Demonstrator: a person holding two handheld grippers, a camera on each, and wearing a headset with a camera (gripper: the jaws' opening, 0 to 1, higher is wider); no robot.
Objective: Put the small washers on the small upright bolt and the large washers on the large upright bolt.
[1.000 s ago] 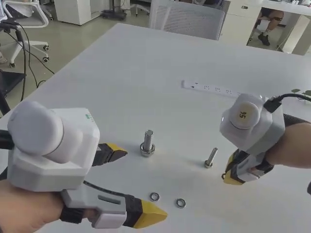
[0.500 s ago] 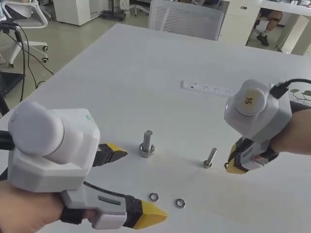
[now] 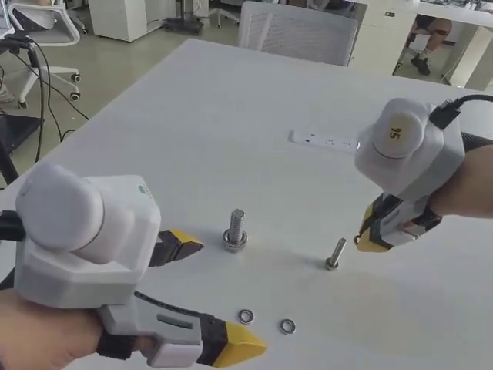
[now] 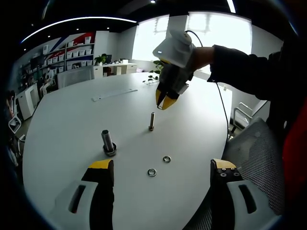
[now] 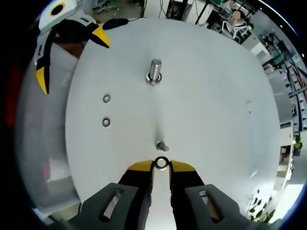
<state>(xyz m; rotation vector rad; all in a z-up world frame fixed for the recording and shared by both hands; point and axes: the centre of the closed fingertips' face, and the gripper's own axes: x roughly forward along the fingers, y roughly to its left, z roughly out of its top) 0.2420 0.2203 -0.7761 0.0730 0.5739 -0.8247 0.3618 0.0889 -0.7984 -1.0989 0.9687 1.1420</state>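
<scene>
The large bolt (image 3: 236,230) stands upright mid-table, and the small bolt (image 3: 334,253) stands to its right. Two washers (image 3: 246,316) (image 3: 287,326) lie flat in front of them. My right gripper (image 3: 374,241) hovers just right of the small bolt, above the table. In the right gripper view its jaws (image 5: 161,165) are shut on a washer (image 5: 161,163), close to the small bolt (image 5: 162,146). My left gripper (image 3: 214,297) is open at the near left, its yellow tips on either side of the two loose washers (image 4: 167,158) (image 4: 151,172), with nothing between them.
A white power strip (image 3: 331,141) lies on the table behind the bolts. A mesh-back chair (image 3: 296,31) stands at the far edge of the white table (image 3: 192,116). Office chairs and cables are on the floor at left.
My right gripper has risen and drifted right, away from the table near the small bolt, still holding the washer. The left gripper has stayed put.
</scene>
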